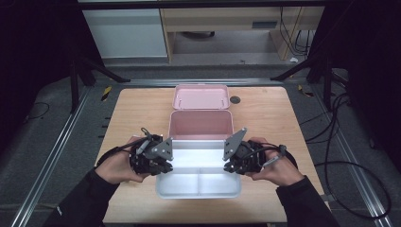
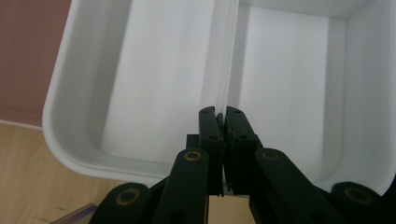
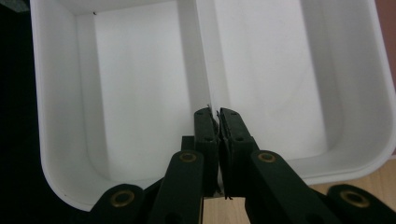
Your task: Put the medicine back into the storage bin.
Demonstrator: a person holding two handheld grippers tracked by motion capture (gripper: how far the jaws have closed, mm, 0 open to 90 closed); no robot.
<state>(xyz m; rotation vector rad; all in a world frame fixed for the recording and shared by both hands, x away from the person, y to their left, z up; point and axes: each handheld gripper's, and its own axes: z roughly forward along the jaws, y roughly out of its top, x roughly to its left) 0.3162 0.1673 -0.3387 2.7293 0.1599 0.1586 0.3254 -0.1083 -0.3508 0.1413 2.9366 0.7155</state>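
White divided tray [image 1: 198, 182] spans crosswise between left gripper [image 1: 163, 163] and right gripper [image 1: 229, 163]; fingers closed, empty, aimed at its divider.

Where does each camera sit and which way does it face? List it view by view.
High view: above the person's side, facing forward and down on the table; forearms, hands, both tongs.
Left gripper view: rides the left tongs, shut, facing the white tray.
Right gripper view: rides the right tongs, shut, facing the same tray.
Shared: the tray's centre divider.

Left gripper [image 1: 166, 161] and right gripper [image 1: 228, 160] face inward, closed.
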